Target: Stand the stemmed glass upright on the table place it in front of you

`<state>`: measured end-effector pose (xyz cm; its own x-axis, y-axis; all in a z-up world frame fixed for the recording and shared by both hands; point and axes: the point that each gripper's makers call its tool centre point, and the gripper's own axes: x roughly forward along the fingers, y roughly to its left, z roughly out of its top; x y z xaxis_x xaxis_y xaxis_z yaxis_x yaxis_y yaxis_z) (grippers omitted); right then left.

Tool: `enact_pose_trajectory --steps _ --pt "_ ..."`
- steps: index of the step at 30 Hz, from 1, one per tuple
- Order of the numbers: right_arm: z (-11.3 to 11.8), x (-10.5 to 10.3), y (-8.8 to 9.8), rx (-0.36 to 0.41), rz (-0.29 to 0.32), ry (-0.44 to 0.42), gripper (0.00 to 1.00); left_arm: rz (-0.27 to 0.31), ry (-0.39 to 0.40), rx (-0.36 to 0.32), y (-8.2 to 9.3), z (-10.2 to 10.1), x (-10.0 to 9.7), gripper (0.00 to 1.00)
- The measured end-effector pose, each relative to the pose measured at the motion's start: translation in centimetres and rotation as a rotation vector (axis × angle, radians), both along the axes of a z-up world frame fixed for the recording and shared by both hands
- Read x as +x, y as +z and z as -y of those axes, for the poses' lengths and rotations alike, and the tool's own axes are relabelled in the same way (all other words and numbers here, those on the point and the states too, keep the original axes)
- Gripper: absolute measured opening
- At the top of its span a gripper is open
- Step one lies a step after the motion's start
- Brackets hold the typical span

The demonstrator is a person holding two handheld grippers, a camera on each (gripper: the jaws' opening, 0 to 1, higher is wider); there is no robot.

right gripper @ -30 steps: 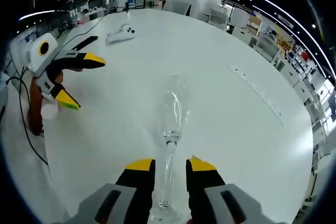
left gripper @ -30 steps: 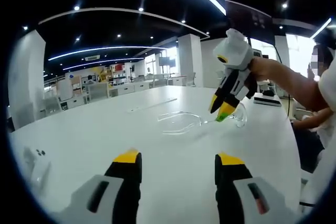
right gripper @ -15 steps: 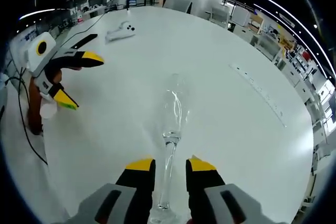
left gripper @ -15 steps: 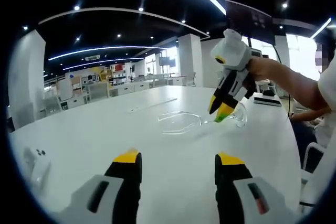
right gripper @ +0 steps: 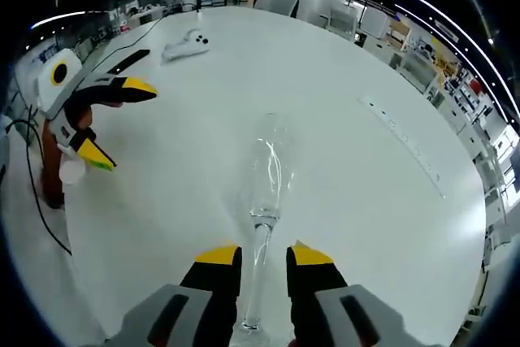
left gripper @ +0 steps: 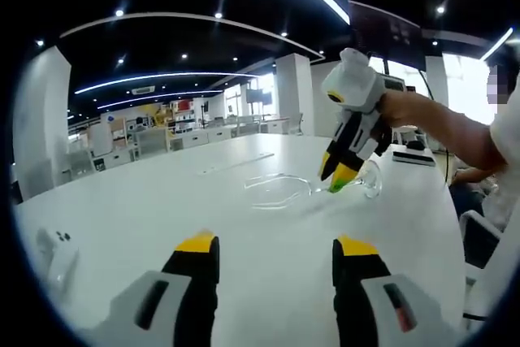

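Big white table w/ stemmed glass lying on side, white device at far edge.

I counted one glass on the table. I had two grippers, left and right. One white device lay apart.

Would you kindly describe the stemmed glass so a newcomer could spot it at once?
On the big white table, look just ahead of the right gripper. The stemmed glass lies on its side, its stem between the jaws; it is clear, unlike the opaque white device farther off.
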<state>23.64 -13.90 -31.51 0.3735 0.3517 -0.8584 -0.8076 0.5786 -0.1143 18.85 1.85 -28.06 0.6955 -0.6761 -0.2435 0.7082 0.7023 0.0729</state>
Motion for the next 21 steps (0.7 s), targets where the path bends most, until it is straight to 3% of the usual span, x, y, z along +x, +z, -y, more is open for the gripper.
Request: enact_pose_trajectory --steps 21 --pt "-0.4 0.4 -1.0 -0.036 -0.032 0.016 0.26 0.004 0.001 -0.006 0.0 -0.1 0.0 0.56"
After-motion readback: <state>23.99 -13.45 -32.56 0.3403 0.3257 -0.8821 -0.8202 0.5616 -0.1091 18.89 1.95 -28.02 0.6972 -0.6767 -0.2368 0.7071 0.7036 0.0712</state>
